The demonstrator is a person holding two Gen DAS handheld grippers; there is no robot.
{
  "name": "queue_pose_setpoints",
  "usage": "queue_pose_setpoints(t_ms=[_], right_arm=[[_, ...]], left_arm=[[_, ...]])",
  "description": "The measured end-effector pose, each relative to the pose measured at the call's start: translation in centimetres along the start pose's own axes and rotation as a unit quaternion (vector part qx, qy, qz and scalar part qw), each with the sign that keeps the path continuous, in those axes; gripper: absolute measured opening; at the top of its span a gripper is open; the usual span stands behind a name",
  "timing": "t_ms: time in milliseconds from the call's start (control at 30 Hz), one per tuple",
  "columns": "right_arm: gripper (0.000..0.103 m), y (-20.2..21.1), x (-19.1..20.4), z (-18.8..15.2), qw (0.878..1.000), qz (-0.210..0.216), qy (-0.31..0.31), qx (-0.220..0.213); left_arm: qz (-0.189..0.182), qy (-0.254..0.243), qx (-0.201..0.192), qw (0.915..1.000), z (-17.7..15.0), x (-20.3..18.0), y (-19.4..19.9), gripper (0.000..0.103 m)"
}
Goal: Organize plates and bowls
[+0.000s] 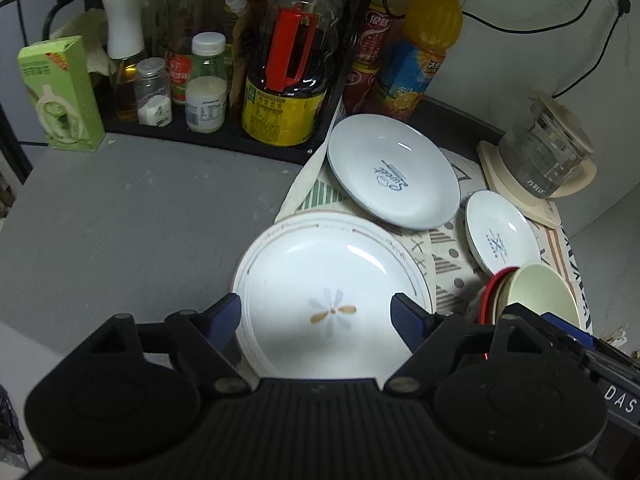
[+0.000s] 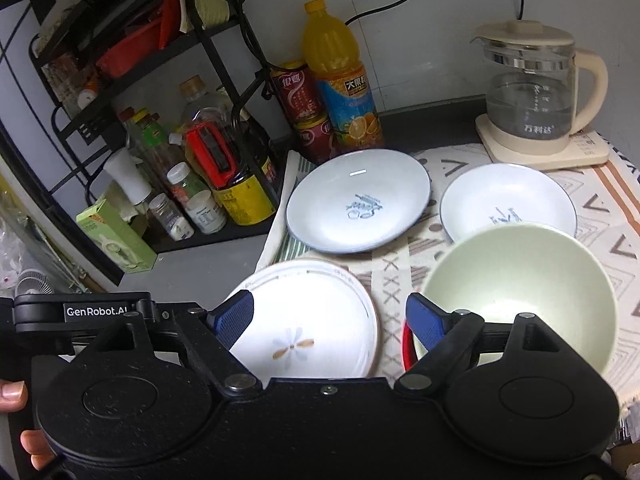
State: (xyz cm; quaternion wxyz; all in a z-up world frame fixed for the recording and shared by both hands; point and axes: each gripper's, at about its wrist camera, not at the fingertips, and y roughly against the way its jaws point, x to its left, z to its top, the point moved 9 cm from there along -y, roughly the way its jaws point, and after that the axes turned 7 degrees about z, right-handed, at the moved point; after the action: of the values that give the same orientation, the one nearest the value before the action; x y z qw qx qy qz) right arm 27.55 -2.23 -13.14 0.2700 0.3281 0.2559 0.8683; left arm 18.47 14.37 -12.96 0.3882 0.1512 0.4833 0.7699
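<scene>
Three plates and a stack of bowls lie on the patterned cloth [image 2: 592,216]. The flower-print plate [image 1: 320,280] sits directly ahead of the left gripper [image 1: 318,316], whose blue fingers are spread wide on either side of its near rim, holding nothing. Beyond it, further ahead and to the right, lies the larger blue-rimmed plate [image 1: 394,172], and right of that the smaller blue-rimmed plate [image 1: 502,236]. The pale green bowl [image 2: 520,292] is nested in a red bowl [image 2: 408,344], just ahead and right of the right gripper [image 2: 330,318], which is also spread open and empty, its right finger beside the bowl rim. A hand [image 2: 16,420] shows at the right-wrist view's left edge.
</scene>
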Motion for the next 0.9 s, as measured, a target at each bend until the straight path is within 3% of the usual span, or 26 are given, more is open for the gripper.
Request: queue_pose_setpoints(t_ms=[467, 700, 900], right_arm=[[0.082, -7.2, -3.0, 4.6, 0.997, -0.059, -0.054, -0.007], [0.076, -11.0, -5.4, 6.1, 0.991, -0.092, -0.097, 0.003], [0.073, -13.6, -7.4, 6.0, 0.984, -0.121, -0.124, 0.032]], left_arm=[[-0.045, -0.026, -0.003, 0.9986, 6.8, -1.4, -6.2, 0.078], [-0.066, -0.055, 0.003, 0.9963, 9.6, -3.0, -9.9, 0.067], [-0.080, -0.069, 0.037, 0.9938, 10.4, -4.1, -13.6, 0.051]])
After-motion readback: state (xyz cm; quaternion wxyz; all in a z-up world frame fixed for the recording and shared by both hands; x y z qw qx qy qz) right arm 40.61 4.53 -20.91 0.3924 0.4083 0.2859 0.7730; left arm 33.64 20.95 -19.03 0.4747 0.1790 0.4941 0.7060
